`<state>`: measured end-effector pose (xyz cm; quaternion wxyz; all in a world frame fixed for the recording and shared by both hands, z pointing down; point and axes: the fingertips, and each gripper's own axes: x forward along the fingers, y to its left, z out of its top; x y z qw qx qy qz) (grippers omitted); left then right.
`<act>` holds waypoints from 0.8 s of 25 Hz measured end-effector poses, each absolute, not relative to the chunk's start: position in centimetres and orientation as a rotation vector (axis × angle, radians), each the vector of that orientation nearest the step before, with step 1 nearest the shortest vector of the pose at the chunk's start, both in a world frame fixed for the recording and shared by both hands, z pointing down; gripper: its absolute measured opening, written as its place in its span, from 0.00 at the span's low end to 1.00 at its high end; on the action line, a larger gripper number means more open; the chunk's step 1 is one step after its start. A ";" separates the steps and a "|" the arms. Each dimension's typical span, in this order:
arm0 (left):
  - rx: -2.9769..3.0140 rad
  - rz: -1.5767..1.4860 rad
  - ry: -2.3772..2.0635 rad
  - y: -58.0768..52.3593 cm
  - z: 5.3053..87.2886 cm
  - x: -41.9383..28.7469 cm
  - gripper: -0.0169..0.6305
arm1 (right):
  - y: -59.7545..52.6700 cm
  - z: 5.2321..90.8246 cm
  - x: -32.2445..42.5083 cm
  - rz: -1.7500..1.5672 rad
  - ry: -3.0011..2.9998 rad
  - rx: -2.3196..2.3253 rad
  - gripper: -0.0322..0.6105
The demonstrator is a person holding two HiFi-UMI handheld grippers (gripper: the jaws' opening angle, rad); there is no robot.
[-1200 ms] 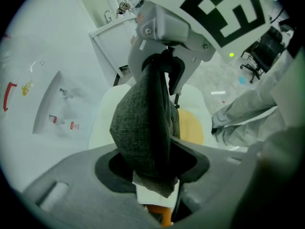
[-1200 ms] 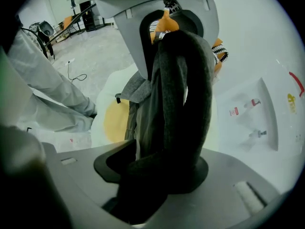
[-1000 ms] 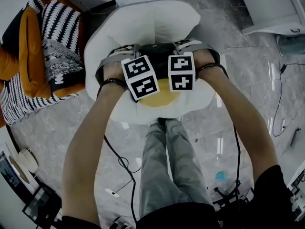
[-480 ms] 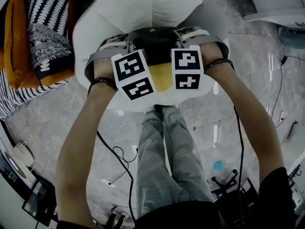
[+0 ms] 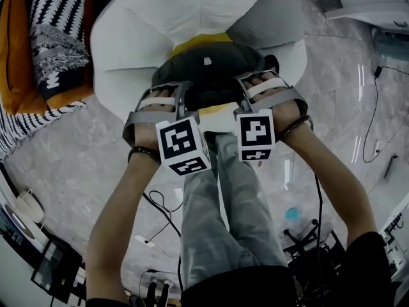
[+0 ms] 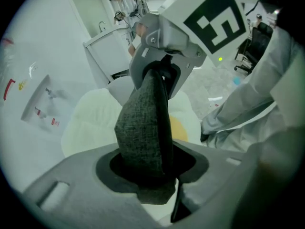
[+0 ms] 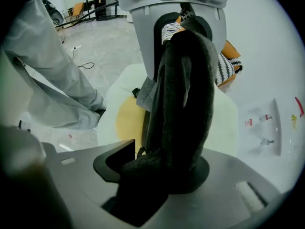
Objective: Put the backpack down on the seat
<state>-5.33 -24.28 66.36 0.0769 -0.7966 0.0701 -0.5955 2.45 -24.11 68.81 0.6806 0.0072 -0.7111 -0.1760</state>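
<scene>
Backpack [image 5: 208, 75], dark, small white tag [image 5: 206, 61], print unreadable: hanging over yellow centre of seat [image 5: 192, 11], nearer front edge than second ago. Contact with cushion unclear. Left tool [image 6: 147, 166] clamping grey strap [image 6: 140, 123]; right tool [image 7: 162, 171] clamping dark strap [image 7: 183, 94].

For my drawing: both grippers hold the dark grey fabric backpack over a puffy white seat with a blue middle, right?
Not blue: the head view shows the puffy white seat has a yellow middle. The left gripper and right gripper hold the dark grey backpack.
</scene>
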 end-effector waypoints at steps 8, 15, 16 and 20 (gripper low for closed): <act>-2.440 -1.831 0.051 -16.5 68.4 -4.8 0.33 | -16.5 70.8 3.1 -0.338 -1.588 -0.018 0.49; -2.587 -1.941 -0.143 -10.1 69.2 -4.6 0.43 | -9.5 72.4 3.4 -0.209 -1.597 -0.100 0.73; -2.612 -1.944 -0.156 -9.6 69.2 -4.6 0.43 | -8.8 72.5 3.4 -0.190 -1.608 -0.105 0.75; -2.709 -1.988 -0.304 -7.0 69.1 -4.3 0.46 | -5.7 72.3 3.2 -0.023 -1.657 -0.178 0.87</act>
